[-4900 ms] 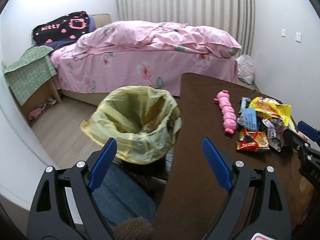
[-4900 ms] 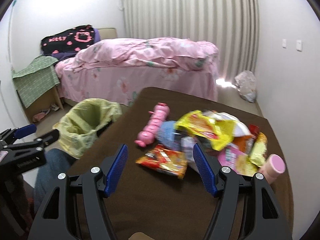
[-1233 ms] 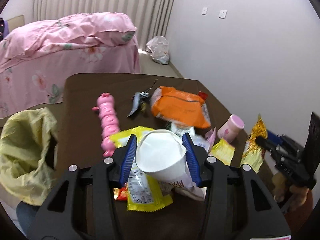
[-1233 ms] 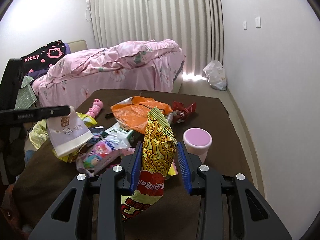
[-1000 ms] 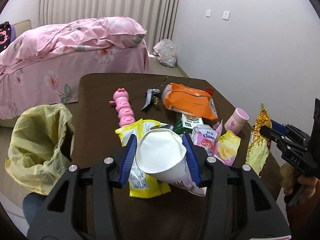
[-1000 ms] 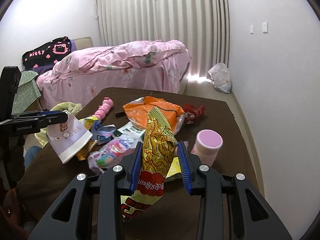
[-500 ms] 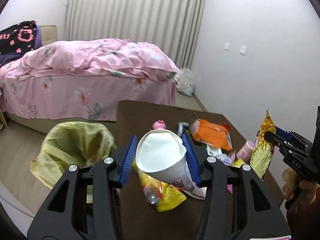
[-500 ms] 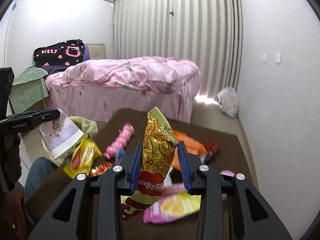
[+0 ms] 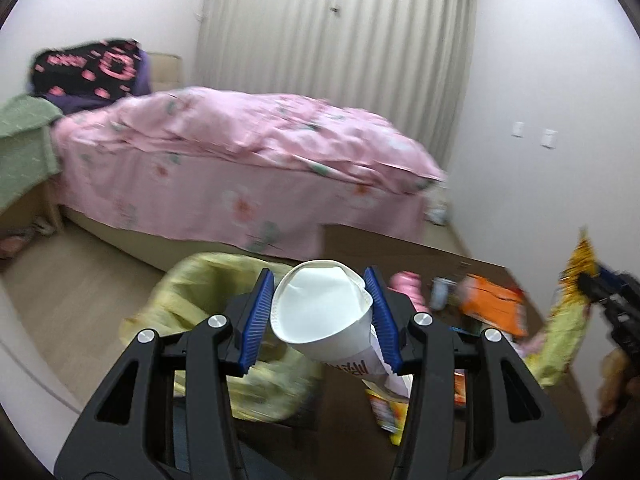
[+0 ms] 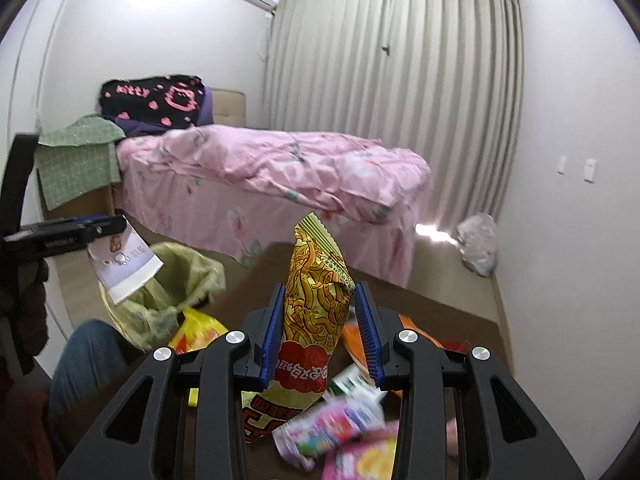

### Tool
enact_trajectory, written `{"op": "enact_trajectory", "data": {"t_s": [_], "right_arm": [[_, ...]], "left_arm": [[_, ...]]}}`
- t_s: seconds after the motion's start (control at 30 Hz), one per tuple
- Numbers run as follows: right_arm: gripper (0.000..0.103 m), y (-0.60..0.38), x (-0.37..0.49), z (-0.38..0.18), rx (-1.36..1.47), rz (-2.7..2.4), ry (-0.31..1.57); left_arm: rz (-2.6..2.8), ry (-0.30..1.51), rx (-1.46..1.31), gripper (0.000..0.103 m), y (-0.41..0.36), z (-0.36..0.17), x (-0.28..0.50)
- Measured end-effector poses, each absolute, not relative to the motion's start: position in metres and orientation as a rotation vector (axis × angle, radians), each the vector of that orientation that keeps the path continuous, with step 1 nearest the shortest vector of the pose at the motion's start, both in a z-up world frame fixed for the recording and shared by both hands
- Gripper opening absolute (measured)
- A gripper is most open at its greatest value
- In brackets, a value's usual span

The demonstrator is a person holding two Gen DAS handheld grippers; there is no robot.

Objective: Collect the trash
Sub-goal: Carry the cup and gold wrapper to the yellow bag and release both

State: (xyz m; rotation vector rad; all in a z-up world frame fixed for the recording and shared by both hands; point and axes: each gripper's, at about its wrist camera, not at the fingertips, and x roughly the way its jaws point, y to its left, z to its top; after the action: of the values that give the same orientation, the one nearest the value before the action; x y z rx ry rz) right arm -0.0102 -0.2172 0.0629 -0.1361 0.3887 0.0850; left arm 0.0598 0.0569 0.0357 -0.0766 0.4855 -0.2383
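Observation:
My left gripper (image 9: 320,312) is shut on a squashed white paper cup (image 9: 320,312), held in the air near the rim of the bin lined with a yellow bag (image 9: 200,304). In the right wrist view the cup (image 10: 124,264) hangs above the bin (image 10: 176,280). My right gripper (image 10: 318,320) is shut on an upright yellow noodle snack bag (image 10: 316,300), above the brown table (image 10: 256,280). That bag also shows in the left wrist view (image 9: 568,320). More wrappers lie on the table, among them an orange one (image 9: 492,304) and a yellow one (image 10: 200,332).
A pink toy (image 9: 404,284) lies on the table. A bed with pink bedding (image 10: 280,176) stands behind the table and bin. A white plastic bag (image 10: 478,244) lies on the floor by the curtain. A person's knee in jeans (image 10: 84,352) is beside the bin.
Both grippers have risen and swung left with their loads. The cup has moved from over the wrapper pile to the bin's rim. Earlier both grippers were open and empty.

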Motion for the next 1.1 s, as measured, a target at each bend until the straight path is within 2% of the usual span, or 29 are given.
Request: {"op": "enact_trajectory", "data": {"t_s": [0.17,0.47,1.1], "right_arm": [[0.033,-0.186,0.049,0.065,-0.133,0.175,0.363],[0.033,-0.123,0.156,0.038,-0.116,0.357,0.443],[0.033,-0.056,0.231,-0.019,-0.21,0.493,0.574]], "left_arm": [[-0.003,0.453,-0.052,0.044,0.081,0.029,0.083],[0.136,0.545,-0.086,0.044,0.103,-0.008,0.128],[0.101,0.6,-0.266,0.045,0.128,-0.054,0.168]]}}
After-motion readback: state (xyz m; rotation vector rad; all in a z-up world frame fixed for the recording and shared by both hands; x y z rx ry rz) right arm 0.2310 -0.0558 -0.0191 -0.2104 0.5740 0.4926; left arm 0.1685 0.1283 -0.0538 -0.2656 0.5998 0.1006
